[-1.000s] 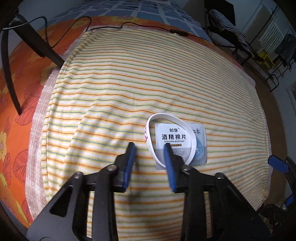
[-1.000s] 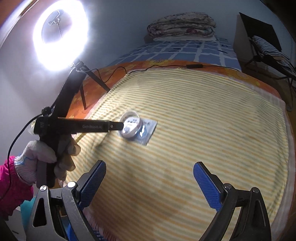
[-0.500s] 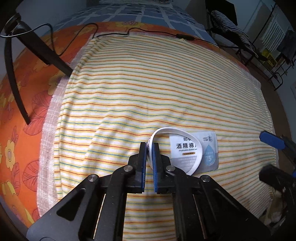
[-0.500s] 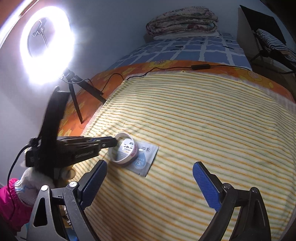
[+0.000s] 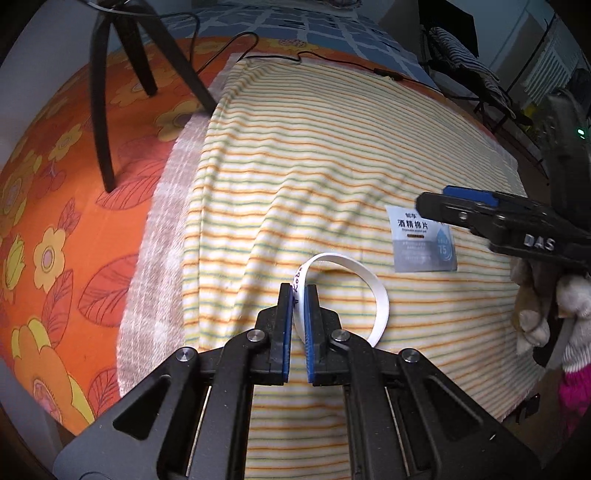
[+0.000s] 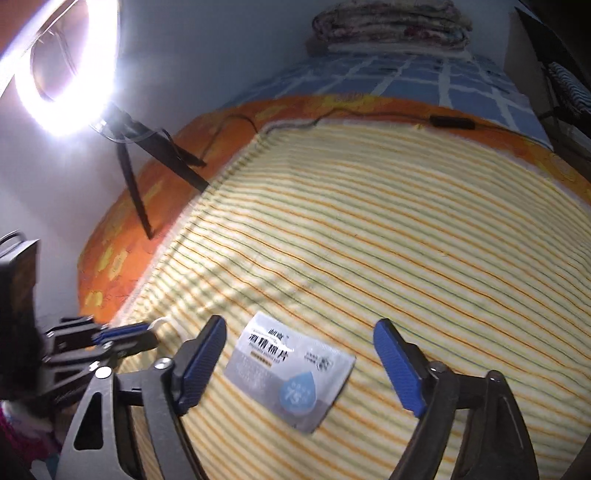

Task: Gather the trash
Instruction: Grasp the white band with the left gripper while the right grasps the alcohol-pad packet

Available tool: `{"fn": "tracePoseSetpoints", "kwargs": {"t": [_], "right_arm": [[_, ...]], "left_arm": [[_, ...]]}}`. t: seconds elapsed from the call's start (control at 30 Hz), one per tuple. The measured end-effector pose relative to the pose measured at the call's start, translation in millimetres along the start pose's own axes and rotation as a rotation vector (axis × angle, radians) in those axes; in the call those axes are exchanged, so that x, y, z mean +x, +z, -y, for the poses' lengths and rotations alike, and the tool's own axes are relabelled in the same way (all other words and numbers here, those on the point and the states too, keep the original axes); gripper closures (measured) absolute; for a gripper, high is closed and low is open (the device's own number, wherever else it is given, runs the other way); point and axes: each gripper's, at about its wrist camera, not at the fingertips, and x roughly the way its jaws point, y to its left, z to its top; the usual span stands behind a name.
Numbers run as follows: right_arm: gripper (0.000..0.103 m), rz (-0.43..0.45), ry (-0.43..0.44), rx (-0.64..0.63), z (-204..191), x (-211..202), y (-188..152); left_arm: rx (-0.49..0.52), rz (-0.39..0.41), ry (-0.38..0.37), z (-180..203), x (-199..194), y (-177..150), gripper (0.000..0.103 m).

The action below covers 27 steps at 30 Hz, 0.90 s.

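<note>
My left gripper (image 5: pixel 299 295) is shut on a white paper band (image 5: pixel 364 275), a loop with handwriting on it, and holds it just above the striped blanket (image 5: pixel 314 166). A silver-blue alcohol pad packet (image 5: pixel 424 240) lies flat on the blanket to the right of the band. In the right wrist view the packet (image 6: pixel 291 365) lies between the open fingers of my right gripper (image 6: pixel 299 354), which hovers low over it. The right gripper also shows at the right in the left wrist view (image 5: pixel 454 206). The left gripper shows at the lower left of the right wrist view (image 6: pixel 125 334).
The striped blanket (image 6: pixel 369 221) covers an orange flowered sheet (image 5: pixel 55 184) on a bed. A ring light (image 6: pixel 66 55) on a black tripod (image 5: pixel 110 92) stands at the left. A black cable (image 6: pixel 450 122) runs along the blanket's far edge. Folded quilts (image 6: pixel 391 26) lie at the bed's head.
My left gripper closed on the white band and lifted it off the packet, drawing it left. My right gripper moved down and forward to straddle the packet.
</note>
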Motion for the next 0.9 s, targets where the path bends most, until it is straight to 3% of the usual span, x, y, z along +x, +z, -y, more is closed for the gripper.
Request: {"fn": "tracePoseSetpoints", "kwargs": {"t": [0.3,0.4,0.53,0.63,0.77,0.9], "right_arm": [[0.027,-0.181,0.124,-0.136,-35,6,-27],[0.026,-0.193,0.014,-0.246,-56,11,-37],[0.025,-0.186,-0.096,-0.298,-69,19,-38],[0.032,-0.184,-0.182,-0.355,-80,25,-40],[0.05,-0.18,-0.181,-0.338,-80,20,-40],[0.053,-0.161,-0.157,-0.279,-71,9,-42]], "left_arm": [[0.004,0.006,-0.006,-10,-9,-14,0.099],[0.003,0.01,0.002,-14,-13,-18,0.099],[-0.001,0.021,0.013,-18,-20,-22,0.099],[0.007,0.03,0.019,-19,-26,-25,0.099],[0.002,0.042,0.015,-19,-34,-28,0.099],[0.003,0.052,0.007,-15,-39,-31,0.099]]}}
